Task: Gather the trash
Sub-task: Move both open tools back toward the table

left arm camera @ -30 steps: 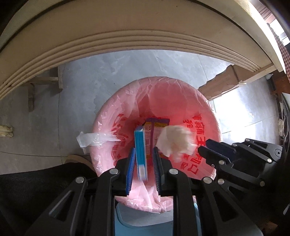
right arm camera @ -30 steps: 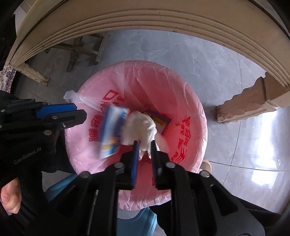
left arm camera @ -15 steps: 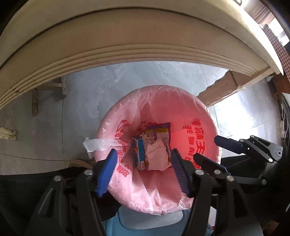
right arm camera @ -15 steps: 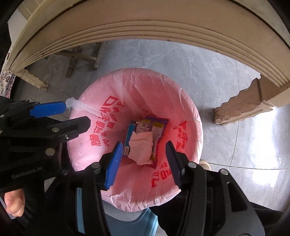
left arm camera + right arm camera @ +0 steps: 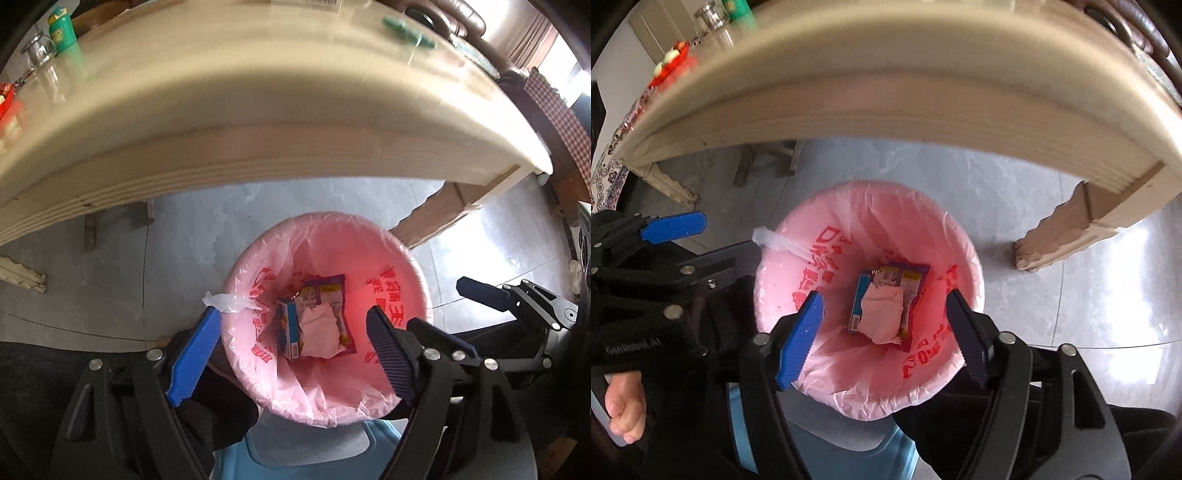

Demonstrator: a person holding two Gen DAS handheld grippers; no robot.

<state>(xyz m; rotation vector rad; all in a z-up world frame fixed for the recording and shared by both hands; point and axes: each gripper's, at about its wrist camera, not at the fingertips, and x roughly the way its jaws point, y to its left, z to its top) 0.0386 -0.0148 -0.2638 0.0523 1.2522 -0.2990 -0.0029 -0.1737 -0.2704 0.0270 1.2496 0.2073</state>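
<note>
1. Left wrist view: table [image 5: 258, 122] edge overhangs the pink-lined bin [image 5: 413, 266].
2. Left gripper [image 5: 291, 354] and right gripper [image 5: 886, 325]: jaws just opened, empty; drop step done.
3. Blue box [image 5: 287, 328], tissue [image 5: 319, 336], wrapper [image 5: 327, 291] lie at the bin's bottom; the next move probably needs more trash from the table.

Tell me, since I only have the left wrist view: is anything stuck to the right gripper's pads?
Observer: No. The right gripper has just been opening. Its pads are bare, and the tissue lies down inside the pink bag.
Operator: How does my left gripper look from that side?
Observer: The left gripper has just been opening too, with nothing between its fingers. A bare hand shows below it at the picture's edge.
</note>
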